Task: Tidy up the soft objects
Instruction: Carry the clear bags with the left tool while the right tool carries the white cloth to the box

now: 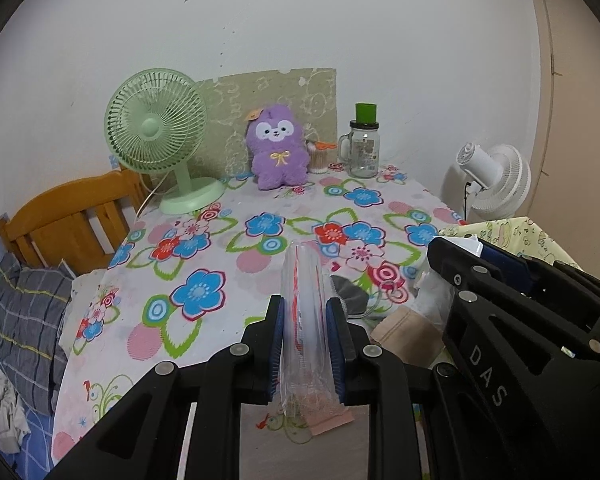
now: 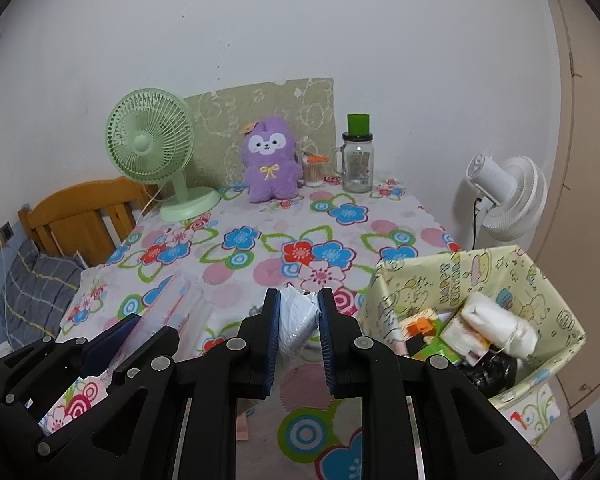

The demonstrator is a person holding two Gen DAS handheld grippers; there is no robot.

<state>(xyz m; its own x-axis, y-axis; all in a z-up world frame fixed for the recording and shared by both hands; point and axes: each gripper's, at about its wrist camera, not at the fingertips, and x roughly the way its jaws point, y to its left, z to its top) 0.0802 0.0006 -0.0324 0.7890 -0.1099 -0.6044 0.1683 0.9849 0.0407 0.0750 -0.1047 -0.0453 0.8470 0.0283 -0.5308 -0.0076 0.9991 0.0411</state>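
A clear plastic pouch is clamped in the left gripper and a white soft bundle in the right gripper, both above the floral tablecloth; release is best delayed until each is carried over the patterned box.

Open tablecloth midway — fan, plush, jar behind

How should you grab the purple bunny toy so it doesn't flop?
Probably pinch the purple bunny toy across its narrower neck, coming from the front. It sits upright with its back to the board, and a fan and small jar flank it closely.
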